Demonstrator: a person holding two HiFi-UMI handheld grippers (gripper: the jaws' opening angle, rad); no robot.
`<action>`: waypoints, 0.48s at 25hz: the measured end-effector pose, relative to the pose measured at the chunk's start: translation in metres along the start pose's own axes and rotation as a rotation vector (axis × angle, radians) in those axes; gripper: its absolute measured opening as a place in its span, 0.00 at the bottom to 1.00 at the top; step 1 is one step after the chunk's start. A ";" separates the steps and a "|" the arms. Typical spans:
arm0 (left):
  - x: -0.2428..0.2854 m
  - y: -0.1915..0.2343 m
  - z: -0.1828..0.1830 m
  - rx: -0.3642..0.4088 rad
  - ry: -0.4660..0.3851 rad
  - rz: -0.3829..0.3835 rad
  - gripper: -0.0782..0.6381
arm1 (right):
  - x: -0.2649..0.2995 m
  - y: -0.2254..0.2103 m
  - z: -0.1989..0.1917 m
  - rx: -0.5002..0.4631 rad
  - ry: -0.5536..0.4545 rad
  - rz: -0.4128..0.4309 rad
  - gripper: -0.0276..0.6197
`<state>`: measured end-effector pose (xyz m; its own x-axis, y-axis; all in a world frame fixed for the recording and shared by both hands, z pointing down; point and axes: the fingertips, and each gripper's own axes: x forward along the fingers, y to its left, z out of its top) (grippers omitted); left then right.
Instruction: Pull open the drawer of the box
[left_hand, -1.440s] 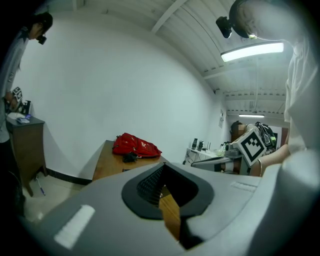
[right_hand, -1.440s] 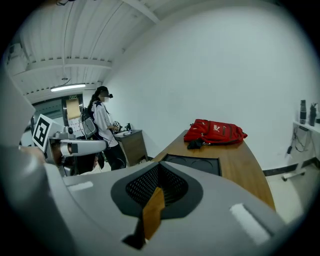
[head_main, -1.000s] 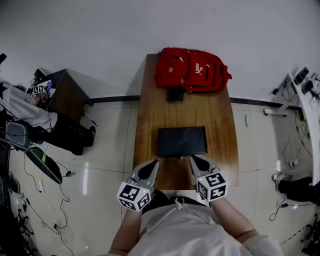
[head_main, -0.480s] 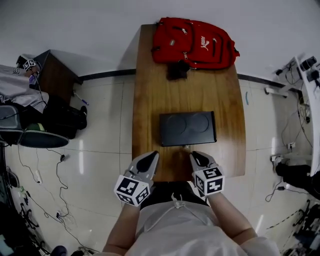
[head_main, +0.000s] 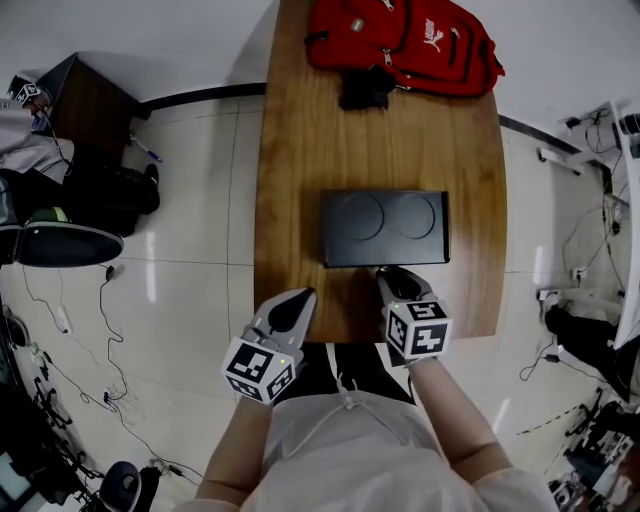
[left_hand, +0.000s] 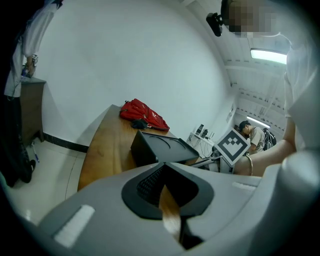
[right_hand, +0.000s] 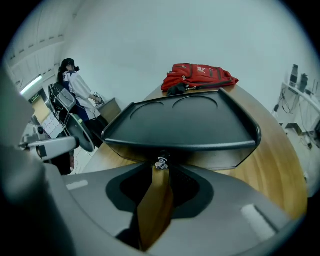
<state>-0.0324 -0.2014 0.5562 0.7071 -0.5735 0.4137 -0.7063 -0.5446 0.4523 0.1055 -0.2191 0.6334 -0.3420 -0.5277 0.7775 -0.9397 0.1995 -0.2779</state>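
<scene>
The black box (head_main: 385, 228) lies in the middle of the wooden surface (head_main: 300, 150), its long side running crosswise and its drawer (right_hand: 212, 159) front facing the person, shut flush under the lid. The right gripper (head_main: 392, 274) is the nearer one: its tips meet that front face near the middle. In the right gripper view its jaws are closed to a narrow slit, with the small metal knob (right_hand: 161, 162) sitting between their tips, seemingly pinched. The knob points straight back along the gripper, so the pull should run toward the person, along the length of the surface and square to the box's long side. A sideways tug would likely drag the whole box. The left gripper (head_main: 297, 300) hangs beside the near left edge of the surface, well short of the box, jaws together and empty. It could brace the box if it slides. A red backpack (head_main: 410, 45) rests at the far end, well clear.
</scene>
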 end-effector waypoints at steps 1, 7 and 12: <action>0.000 0.000 0.001 0.001 -0.001 -0.001 0.12 | 0.001 0.000 0.000 0.014 0.008 -0.009 0.18; -0.004 0.001 0.007 0.012 -0.005 -0.009 0.12 | 0.002 -0.002 -0.002 0.038 0.025 -0.037 0.16; -0.008 -0.002 0.008 0.021 -0.004 -0.010 0.12 | 0.002 -0.002 -0.003 0.025 0.044 -0.039 0.16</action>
<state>-0.0368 -0.2006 0.5451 0.7140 -0.5703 0.4062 -0.6998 -0.5632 0.4394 0.1064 -0.2176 0.6369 -0.3051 -0.4975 0.8120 -0.9523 0.1582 -0.2609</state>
